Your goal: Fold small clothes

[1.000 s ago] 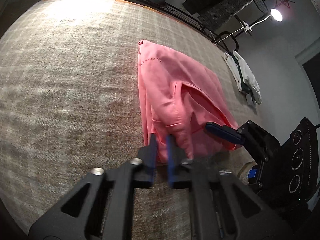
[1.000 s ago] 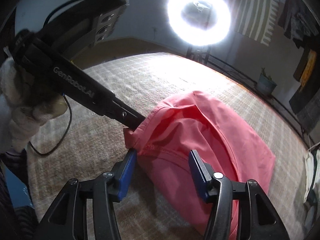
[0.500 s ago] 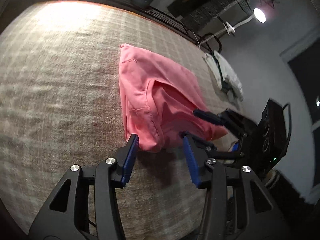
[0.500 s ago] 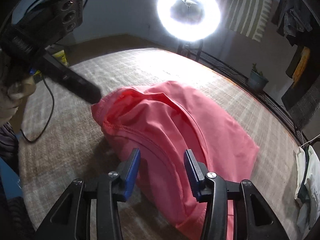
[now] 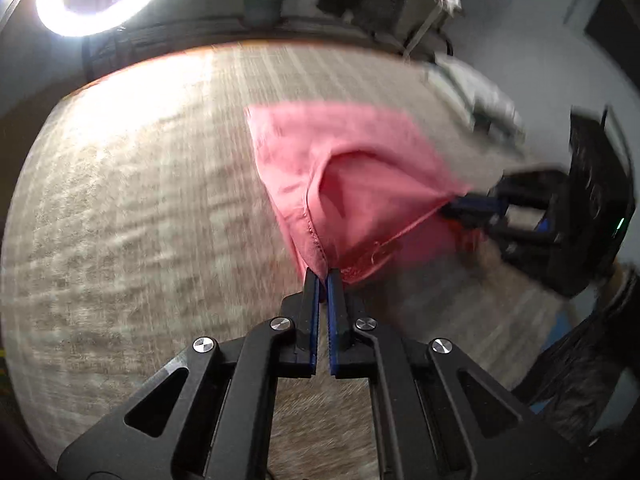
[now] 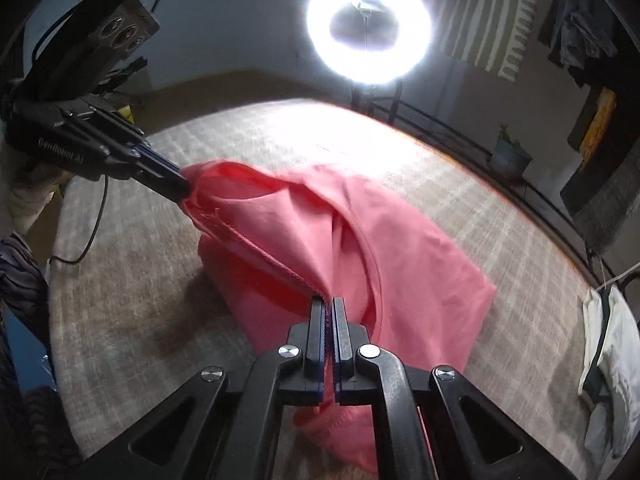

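A pink garment point(image 5: 352, 168) lies on a beige woven cloth point(image 5: 140, 208), its near hem lifted off the surface. My left gripper point(image 5: 323, 276) is shut on one corner of the hem. My right gripper point(image 6: 329, 302) is shut on the other corner of the same hem; the garment point(image 6: 360, 248) hangs stretched between the two. The right gripper also shows in the left wrist view point(image 5: 460, 206), and the left gripper shows in the right wrist view point(image 6: 176, 186), each pinching the pink fabric.
A ring light point(image 6: 368, 26) stands beyond the far edge. White folded clothes point(image 6: 612, 344) lie at the right side of the surface. A potted plant point(image 6: 510, 156) and dark hanging items stand behind. A cable point(image 6: 92, 236) trails at the left.
Both grippers were open around the hem half a second ago; now both have shut on it and lifted it, stretching the edge between them.
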